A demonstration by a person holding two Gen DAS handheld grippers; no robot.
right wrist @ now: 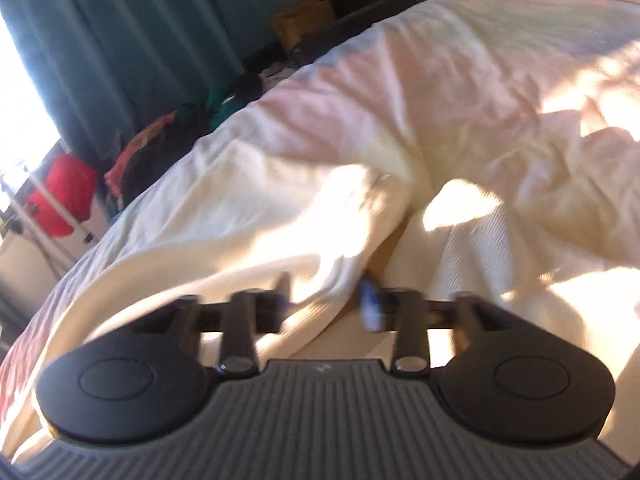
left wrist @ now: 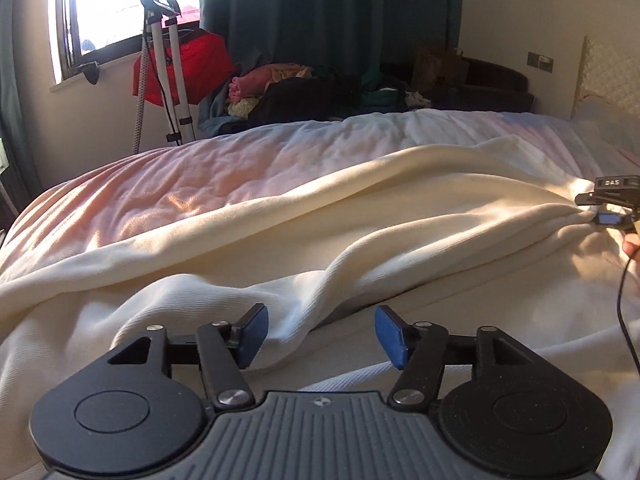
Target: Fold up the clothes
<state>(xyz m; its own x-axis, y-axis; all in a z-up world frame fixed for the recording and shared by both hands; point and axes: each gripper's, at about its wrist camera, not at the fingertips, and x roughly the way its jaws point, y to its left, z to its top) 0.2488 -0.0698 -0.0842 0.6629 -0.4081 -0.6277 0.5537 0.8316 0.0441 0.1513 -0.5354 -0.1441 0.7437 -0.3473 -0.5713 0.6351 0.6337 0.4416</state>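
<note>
A cream garment (left wrist: 320, 216) is lying on the bed (left wrist: 160, 184), its long ridge running between both grippers. The left gripper (left wrist: 320, 334) is hovering open just beside its near folds. The right gripper (right wrist: 328, 300) is gaping around a fold, not visibly pinching.

Strong daylight is admitted through the window (left wrist: 108, 4), which is blown out to white; warm sunlit patches and soft fold shadows are cast across the cream garment (left wrist: 360, 216) and the bed (left wrist: 200, 168); the left wrist view is rendered sharp, with fisheye bending and dark corners at the edges; the right wrist view is smeared by motion blur and tilted; glare is seen on the fabric there.
</note>
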